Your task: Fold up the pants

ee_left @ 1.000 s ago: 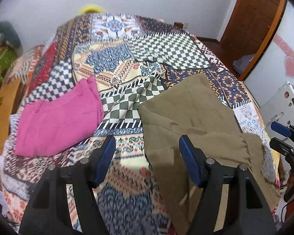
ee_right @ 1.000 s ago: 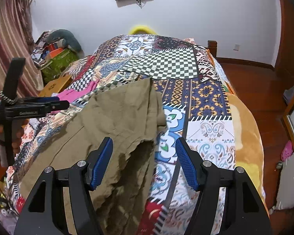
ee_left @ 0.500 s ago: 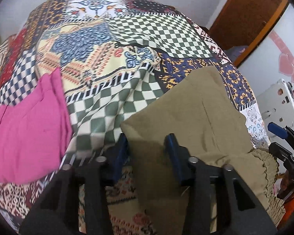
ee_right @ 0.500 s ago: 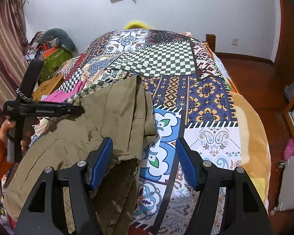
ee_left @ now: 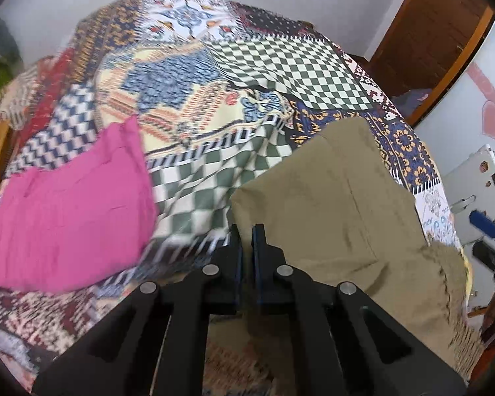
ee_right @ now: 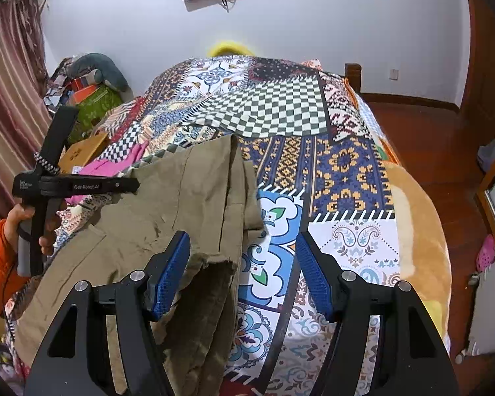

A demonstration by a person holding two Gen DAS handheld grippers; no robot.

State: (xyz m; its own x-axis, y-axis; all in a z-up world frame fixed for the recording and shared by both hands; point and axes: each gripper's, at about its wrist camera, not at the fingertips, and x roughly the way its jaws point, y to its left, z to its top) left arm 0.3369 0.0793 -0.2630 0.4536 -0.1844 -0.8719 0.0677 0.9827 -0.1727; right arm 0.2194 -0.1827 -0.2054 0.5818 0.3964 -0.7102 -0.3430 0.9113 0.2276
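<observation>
Olive-khaki cotton pants (ee_left: pixel 340 211) lie partly folded on the near part of a bed covered by a patchwork quilt (ee_left: pixel 280 66). Left gripper (ee_left: pixel 246 231): jaws clenched on the pants' left edge. Right gripper (ee_right: pixel 242 254): jaws spread wide, gripping nothing, above the gathered waistband. Folded magenta cloth (ee_left: pixel 69 211) lies apart, leftward.

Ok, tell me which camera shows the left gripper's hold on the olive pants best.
The left wrist view: the left gripper has its jaws shut on the edge of the olive pants. The right wrist view shows that gripper only side-on above the pants, contact hidden.
</observation>
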